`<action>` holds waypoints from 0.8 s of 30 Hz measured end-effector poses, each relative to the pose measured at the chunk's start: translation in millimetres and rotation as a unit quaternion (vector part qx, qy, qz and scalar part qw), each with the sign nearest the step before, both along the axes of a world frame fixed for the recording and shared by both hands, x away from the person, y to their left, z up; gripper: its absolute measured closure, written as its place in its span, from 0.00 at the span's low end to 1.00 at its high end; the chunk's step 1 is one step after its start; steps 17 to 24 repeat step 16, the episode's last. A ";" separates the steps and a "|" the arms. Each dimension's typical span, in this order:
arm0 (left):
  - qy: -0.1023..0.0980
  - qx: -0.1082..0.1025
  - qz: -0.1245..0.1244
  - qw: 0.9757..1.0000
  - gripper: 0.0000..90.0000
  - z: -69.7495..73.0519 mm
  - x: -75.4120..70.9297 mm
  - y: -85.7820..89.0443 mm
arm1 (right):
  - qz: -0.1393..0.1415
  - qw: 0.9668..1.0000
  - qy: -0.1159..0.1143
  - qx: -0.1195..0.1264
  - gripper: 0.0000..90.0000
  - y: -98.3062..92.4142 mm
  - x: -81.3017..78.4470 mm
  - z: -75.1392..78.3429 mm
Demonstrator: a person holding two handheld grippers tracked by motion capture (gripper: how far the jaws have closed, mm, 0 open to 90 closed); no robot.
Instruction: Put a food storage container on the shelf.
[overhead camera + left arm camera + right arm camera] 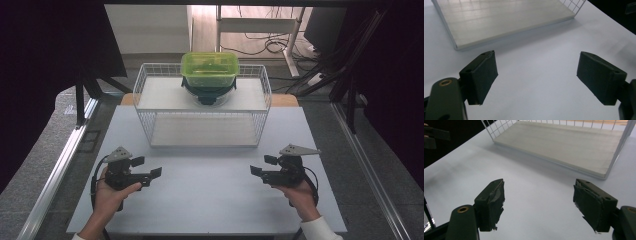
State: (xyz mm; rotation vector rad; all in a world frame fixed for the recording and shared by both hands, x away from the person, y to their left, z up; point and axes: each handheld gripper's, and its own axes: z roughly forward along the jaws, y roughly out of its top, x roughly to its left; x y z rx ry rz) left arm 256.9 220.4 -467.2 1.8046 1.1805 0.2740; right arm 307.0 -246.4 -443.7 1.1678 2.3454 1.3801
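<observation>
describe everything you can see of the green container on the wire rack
The green container is a translucent lime-green box with rounded corners, plastic by its look, with its lid on. It sits level on a dark round stand-like thing, which rests on the upper shelf of the white wire rack, near the shelf's middle at the far side of the table. Its contents cannot be made out. Nothing else touches it.

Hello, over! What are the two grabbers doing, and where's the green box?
Left gripper and right gripper open, empty, low over the table. Green box on the wire rack's top shelf. Nothing between.
</observation>
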 end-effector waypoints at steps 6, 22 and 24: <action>-0.004 0.000 0.000 1.000 0.17 4.0 -2.0 -0.7 | 0.005 1.000 -0.004 -0.001 0.27 0.7 -0.6 1.8; 0.000 0.003 0.000 1.000 0.17 1.8 -1.0 -0.8 | 0.001 1.000 -0.010 -0.001 0.25 -1.6 -2.6 5.5; 0.000 0.003 0.000 1.000 0.17 1.8 -1.0 -0.8 | 0.001 1.000 -0.010 -0.001 0.25 -1.6 -2.6 5.5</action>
